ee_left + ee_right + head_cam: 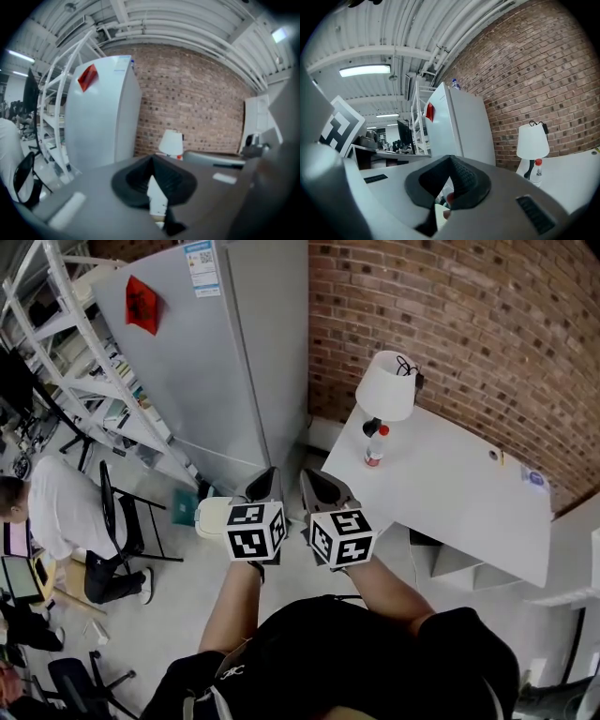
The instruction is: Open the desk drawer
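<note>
The white desk stands against the brick wall at the right, with a white lamp and a red-capped bottle on its far end. White stepped fronts show under its near edge; I cannot make out a drawer handle. My left gripper and right gripper hang side by side in the air, left of the desk and apart from it. Both are shut on nothing. From the left gripper the lamp is far ahead. The right gripper sees the lamp and bottle off to its right.
A tall grey fridge stands straight ahead, with white shelving to its left. A white bin sits on the floor below the left gripper. A person sits at the far left by a black chair.
</note>
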Demonstrator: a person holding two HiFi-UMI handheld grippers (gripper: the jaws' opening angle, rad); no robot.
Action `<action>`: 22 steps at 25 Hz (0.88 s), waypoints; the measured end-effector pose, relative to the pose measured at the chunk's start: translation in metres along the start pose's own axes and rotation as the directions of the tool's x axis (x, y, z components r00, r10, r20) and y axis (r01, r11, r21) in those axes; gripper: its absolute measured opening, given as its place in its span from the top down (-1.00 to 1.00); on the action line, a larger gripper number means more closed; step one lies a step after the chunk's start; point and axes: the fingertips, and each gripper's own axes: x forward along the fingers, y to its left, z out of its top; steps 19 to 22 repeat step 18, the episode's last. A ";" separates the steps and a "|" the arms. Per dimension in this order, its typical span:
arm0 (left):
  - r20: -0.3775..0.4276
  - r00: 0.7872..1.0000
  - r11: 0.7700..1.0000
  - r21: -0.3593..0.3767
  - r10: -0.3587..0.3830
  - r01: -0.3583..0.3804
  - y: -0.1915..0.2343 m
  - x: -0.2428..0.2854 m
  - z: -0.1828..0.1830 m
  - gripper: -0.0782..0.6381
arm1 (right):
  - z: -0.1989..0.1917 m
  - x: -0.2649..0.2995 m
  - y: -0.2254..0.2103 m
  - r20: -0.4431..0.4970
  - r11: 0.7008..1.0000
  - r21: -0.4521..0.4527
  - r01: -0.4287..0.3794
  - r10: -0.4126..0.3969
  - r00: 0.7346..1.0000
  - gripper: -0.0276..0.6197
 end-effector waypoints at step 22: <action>-0.015 1.000 1.000 -0.004 -0.020 0.020 0.009 -0.001 -0.010 0.79 | -0.003 0.005 0.000 0.004 0.999 0.011 0.045 -0.045 0.999 0.92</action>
